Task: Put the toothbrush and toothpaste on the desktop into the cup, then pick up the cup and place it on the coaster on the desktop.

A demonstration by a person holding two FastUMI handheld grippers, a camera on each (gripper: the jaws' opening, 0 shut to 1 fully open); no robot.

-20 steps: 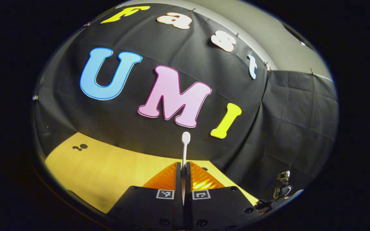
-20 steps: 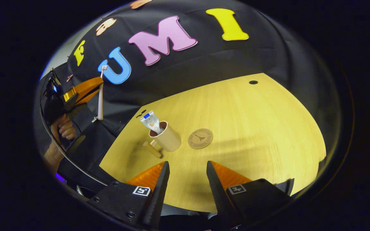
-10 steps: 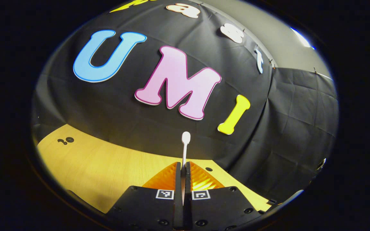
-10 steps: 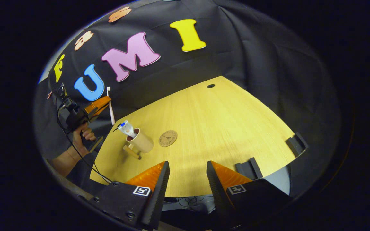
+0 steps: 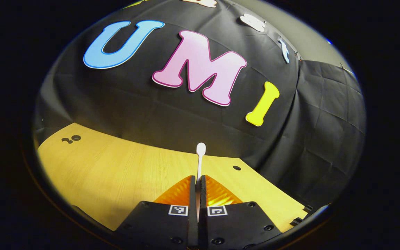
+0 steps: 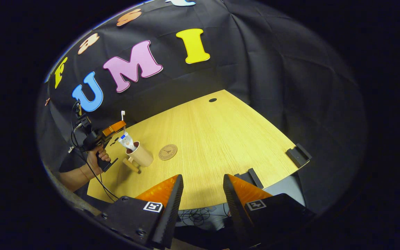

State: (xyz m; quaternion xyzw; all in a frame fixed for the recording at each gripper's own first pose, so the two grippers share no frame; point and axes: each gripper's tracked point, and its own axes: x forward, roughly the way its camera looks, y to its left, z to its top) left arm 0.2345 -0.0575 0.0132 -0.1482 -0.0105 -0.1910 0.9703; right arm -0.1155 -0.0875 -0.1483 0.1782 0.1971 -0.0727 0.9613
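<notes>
In the left gripper view, your left gripper (image 5: pixel 198 178) sits at the bottom centre with its fingers (image 5: pixel 192 187) pressed almost together. They clamp the thin white handle of the toothbrush (image 5: pixel 200 158), which rises straight up from between them; its rounded end stands in front of the black cloth, just above the far edge of the wooden surface (image 5: pixel 116 170). In the right gripper view you can see the same gripper (image 6: pixel 115 127) at the middle left, held by a hand (image 6: pixel 96 158), with the toothbrush (image 6: pixel 123 116) pointing upward from it, just above and to the left of the cup.

Your right gripper (image 6: pixel 202 182) is at the bottom centre of its own view. Its fingers (image 6: pixel 175 194) stand moderately apart, with a clear gap, and they hold nothing and touch nothing; between them you see only the near edge of the surface (image 6: pixel 221 139).

Now the count. There is one cup (image 6: pixel 140 156) at the middle left of the right gripper view, standing upright on the surface with its handle toward the lower left. There is one toothpaste tube (image 6: pixel 126 141), standing tilted inside the cup. There is one coaster (image 6: pixel 167 152), round and flat, just to the right of the cup and apart from it. There is one toothbrush, in the air in your left gripper. Two dark brackets (image 6: pixel 297 155) sit on the right edge of the surface.
</notes>
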